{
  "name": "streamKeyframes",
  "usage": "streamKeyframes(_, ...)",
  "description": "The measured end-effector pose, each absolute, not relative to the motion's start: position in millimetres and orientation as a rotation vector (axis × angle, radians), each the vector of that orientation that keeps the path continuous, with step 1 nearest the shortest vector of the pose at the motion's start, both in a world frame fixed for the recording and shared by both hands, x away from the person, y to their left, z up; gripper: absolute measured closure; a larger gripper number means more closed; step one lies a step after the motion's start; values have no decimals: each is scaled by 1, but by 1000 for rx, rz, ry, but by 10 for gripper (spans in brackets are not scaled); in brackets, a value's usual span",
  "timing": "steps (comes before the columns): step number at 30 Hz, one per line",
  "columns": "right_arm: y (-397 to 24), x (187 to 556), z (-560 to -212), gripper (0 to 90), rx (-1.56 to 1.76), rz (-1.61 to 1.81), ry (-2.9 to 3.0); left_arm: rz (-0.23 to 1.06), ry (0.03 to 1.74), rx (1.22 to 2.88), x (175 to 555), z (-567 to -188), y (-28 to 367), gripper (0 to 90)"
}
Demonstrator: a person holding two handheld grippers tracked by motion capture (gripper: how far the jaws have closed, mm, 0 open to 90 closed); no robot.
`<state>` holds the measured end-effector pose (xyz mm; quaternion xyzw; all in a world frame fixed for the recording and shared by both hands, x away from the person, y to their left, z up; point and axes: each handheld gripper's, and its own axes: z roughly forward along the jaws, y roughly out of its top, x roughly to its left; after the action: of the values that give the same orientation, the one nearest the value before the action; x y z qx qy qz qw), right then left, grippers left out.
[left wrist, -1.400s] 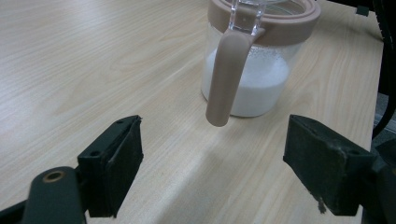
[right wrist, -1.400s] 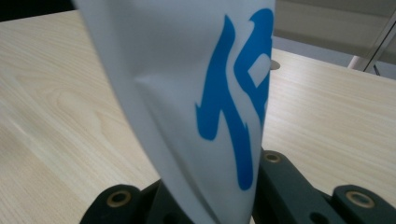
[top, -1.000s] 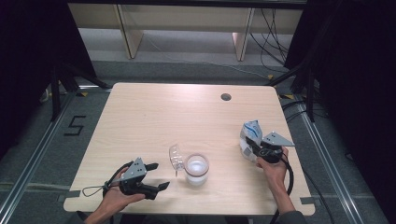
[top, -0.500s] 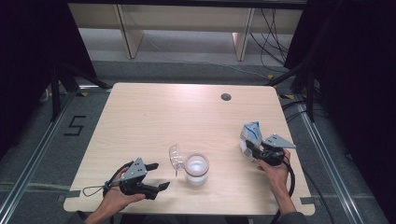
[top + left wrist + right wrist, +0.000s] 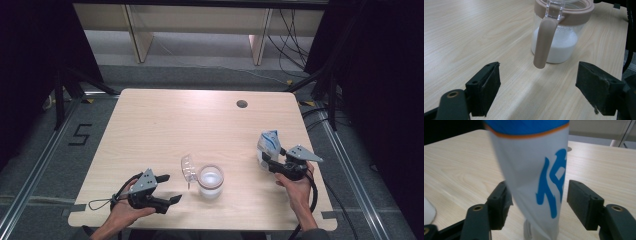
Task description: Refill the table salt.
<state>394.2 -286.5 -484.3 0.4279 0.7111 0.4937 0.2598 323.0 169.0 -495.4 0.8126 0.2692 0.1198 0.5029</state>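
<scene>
Your right gripper (image 5: 537, 202) straddles a soft white pouch (image 5: 531, 170) with blue print and an orange stripe, standing on the pale wood-grain table (image 5: 165, 125) well right of the jar (image 5: 210, 181). Its jaws have just been opening; a second ago they pinched the pouch, now the right pad stands clear. Your left gripper (image 5: 537, 82) gapes wide, empty, just before the glass jar's tan handle.
</scene>
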Motion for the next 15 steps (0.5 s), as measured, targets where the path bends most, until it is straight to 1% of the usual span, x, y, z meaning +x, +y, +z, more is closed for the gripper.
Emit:
streamKeyframes(3,-283,385,-481,303,1197,1336,1882,290,651,1961,323,-495,169,190)
streamKeyframes(7,-287,368,-474,258,1278,1342,1850,289,661,1958,323,-495,169,190)
streamKeyframes(8,-290,366,-474,251,1237,1326,1837,289,662,1959,323,-495,169,190)
streamKeyframes(9,-290,362,-472,243,1278,1341,1828,290,663,1959,323,-495,170,190)
streamKeyframes(11,-293,356,-471,239,1256,1351,1824,273,687,1946,323,-496,169,190)
streamKeyframes(12,-293,352,-471,231,1270,1320,1820,273,687,1946,323,-496,169,190)
streamKeyframes(15,-290,342,-470,214,1330,1366,1794,287,669,1955,323,-495,169,190)
